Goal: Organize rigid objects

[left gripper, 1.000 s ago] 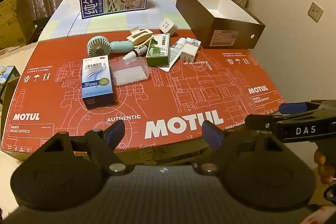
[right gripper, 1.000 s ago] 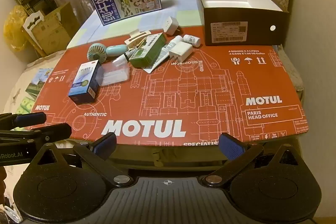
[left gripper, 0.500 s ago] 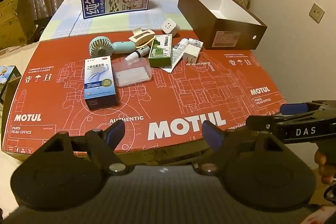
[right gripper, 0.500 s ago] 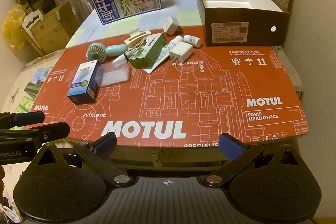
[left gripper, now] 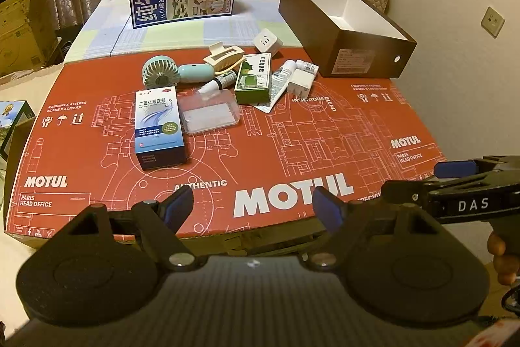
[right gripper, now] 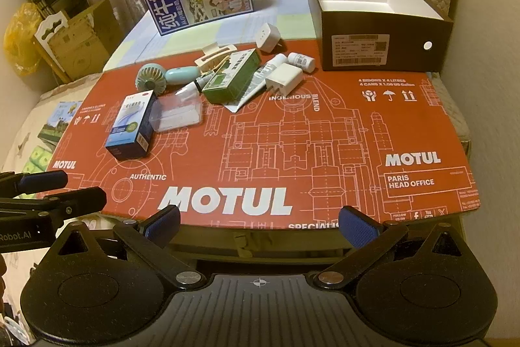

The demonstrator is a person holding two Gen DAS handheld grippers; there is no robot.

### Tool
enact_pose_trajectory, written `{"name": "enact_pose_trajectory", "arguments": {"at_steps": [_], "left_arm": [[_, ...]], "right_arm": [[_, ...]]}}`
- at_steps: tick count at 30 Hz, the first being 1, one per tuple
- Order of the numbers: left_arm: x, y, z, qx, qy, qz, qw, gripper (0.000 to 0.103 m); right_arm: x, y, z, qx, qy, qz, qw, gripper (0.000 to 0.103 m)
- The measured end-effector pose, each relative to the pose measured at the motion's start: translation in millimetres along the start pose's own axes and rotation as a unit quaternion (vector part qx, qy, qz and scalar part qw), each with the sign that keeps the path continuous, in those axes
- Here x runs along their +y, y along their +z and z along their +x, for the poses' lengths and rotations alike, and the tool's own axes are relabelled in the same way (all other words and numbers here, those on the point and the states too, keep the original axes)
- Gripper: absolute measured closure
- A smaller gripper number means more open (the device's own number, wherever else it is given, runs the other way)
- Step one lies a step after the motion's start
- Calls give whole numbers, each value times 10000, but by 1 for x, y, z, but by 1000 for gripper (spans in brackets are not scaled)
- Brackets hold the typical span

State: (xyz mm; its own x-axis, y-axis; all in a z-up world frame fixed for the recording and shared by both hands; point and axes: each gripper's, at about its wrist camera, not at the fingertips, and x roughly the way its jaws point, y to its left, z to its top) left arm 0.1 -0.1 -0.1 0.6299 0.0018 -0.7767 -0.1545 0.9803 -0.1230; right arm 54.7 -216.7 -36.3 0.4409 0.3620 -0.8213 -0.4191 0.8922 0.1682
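- Since a second ago my left view has crept slightly toward the clutter; nothing on the red cardboard sheet (left gripper: 292, 132) has shifted. Sorting not begun.
- Left gripper (left gripper: 250, 207) and right gripper (right gripper: 260, 221): jaws spread wide, empty, at the near edge.
- Blue carton (left gripper: 159, 126) nearest: crisp, glossy. Clear plastic case (left gripper: 209, 111) beside it. Brown box (left gripper: 364, 54) far right, white inside, empty.

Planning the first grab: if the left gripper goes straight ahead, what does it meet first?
Probably the clear plastic case, beside the blue box; the left gripper is open, and depth is uncertain.
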Motion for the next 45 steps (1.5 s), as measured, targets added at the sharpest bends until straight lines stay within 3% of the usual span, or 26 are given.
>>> {"name": "enact_pose_trajectory", "arguments": {"at_steps": [45], "left_arm": [[0, 0, 0, 7, -6, 9, 10000, 25]], "right_arm": [[1, 7, 9, 48, -32, -13, 10000, 2]]}}
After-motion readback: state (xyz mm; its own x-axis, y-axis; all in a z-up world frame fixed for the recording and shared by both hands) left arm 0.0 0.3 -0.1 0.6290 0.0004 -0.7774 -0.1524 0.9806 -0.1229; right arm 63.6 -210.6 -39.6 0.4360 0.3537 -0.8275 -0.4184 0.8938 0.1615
